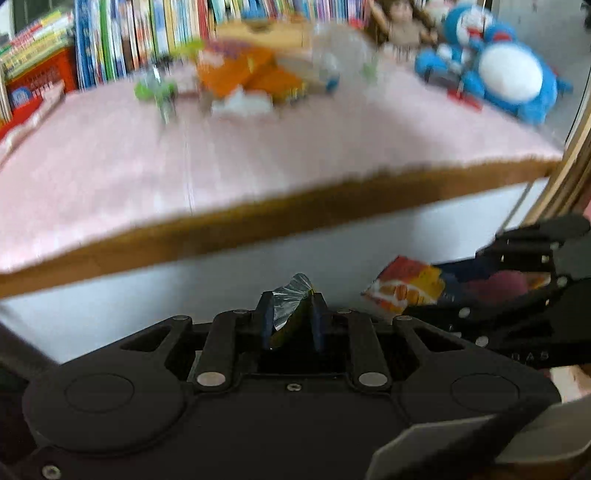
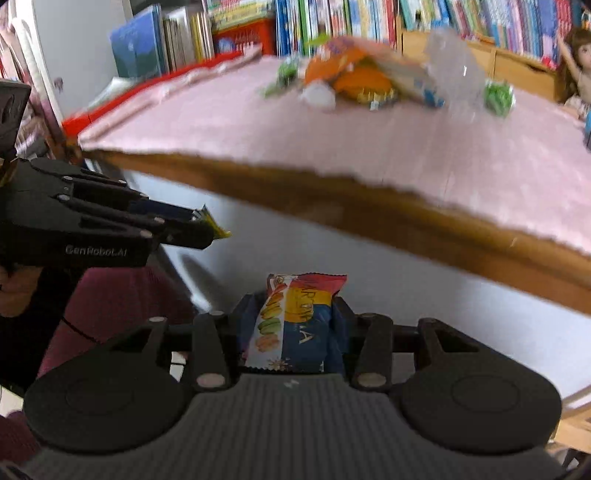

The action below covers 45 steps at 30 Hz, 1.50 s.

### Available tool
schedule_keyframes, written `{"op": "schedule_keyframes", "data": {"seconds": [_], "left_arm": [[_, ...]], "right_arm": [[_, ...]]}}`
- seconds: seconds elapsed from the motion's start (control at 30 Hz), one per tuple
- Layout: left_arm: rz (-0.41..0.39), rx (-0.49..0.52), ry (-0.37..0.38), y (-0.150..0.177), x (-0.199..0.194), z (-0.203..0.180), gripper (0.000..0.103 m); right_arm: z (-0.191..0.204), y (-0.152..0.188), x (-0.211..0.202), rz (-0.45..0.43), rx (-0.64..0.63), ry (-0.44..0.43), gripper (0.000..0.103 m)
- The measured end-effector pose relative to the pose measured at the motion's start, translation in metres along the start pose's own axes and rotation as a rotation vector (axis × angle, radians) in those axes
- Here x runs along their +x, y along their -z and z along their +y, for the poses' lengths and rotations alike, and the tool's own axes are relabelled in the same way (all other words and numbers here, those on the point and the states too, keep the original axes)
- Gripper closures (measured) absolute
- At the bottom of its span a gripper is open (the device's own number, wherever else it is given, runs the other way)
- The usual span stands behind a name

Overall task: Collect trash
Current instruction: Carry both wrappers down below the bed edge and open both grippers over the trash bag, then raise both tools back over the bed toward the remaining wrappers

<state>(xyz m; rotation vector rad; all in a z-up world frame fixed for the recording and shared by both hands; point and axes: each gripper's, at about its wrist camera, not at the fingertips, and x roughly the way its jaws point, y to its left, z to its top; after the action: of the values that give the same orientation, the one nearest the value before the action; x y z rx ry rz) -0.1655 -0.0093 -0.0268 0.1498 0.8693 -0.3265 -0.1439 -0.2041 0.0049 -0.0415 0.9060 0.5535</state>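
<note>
My left gripper [image 1: 290,301] is shut on a crumpled silver and green foil wrapper [image 1: 291,306], which sticks up between its blue pads. My right gripper [image 2: 295,306] is shut on a red, yellow and blue snack packet [image 2: 295,317]. Both hang side by side in front of and below the table's wooden edge [image 1: 280,218]. The right wrist view shows the left gripper [image 2: 201,225] from the side with the wrapper [image 2: 216,225] at its tip. More trash lies at the far side of the pink tablecloth [image 1: 258,158]: orange packets [image 1: 243,74], a white tissue [image 1: 240,101], green wrappers [image 1: 155,90] and clear plastic [image 1: 332,55].
Rows of books [image 1: 147,33] line the back behind the table. A blue plush toy [image 1: 509,70] and a doll [image 1: 402,33] sit at the table's far right corner. A white panel [image 1: 295,254] runs below the edge. A dark red sleeve [image 2: 110,295] shows under the left gripper.
</note>
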Motion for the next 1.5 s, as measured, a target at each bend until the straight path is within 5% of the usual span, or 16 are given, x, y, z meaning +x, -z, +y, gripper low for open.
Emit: {"op": "schedule_keyframes", "data": {"seconds": [0.2, 0.43, 0.5, 0.6, 0.87, 1.5], "left_arm": [[0.150, -0.021, 0.001, 0.018, 0.039, 0.003, 0.083], [0.201, -0.045, 0.036, 0.029, 0.044, 0.009, 0.080], [0.209, -0.038, 0.032, 0.030, 0.045, 0.008, 0.077], [0.215, -0.044, 0.028, 0.030, 0.045, 0.007, 0.055], [0.222, -0.069, 0.026, 0.020, 0.046, 0.008, 0.048], [-0.008, -0.024, 0.012, -0.033, -0.015, 0.017, 0.025]], "right_arm": [[-0.002, 0.016, 0.036, 0.119, -0.006, -0.025, 0.052], [0.002, 0.020, 0.043, 0.133, -0.040, -0.047, 0.037], [0.003, 0.019, 0.044, 0.137, -0.041, -0.048, 0.033], [0.001, 0.017, 0.045, 0.138, -0.044, -0.043, 0.024], [0.001, 0.014, 0.041, 0.126, -0.039, -0.025, 0.017], [-0.011, -0.043, -0.020, -0.141, -0.071, 0.009, 0.013]]}}
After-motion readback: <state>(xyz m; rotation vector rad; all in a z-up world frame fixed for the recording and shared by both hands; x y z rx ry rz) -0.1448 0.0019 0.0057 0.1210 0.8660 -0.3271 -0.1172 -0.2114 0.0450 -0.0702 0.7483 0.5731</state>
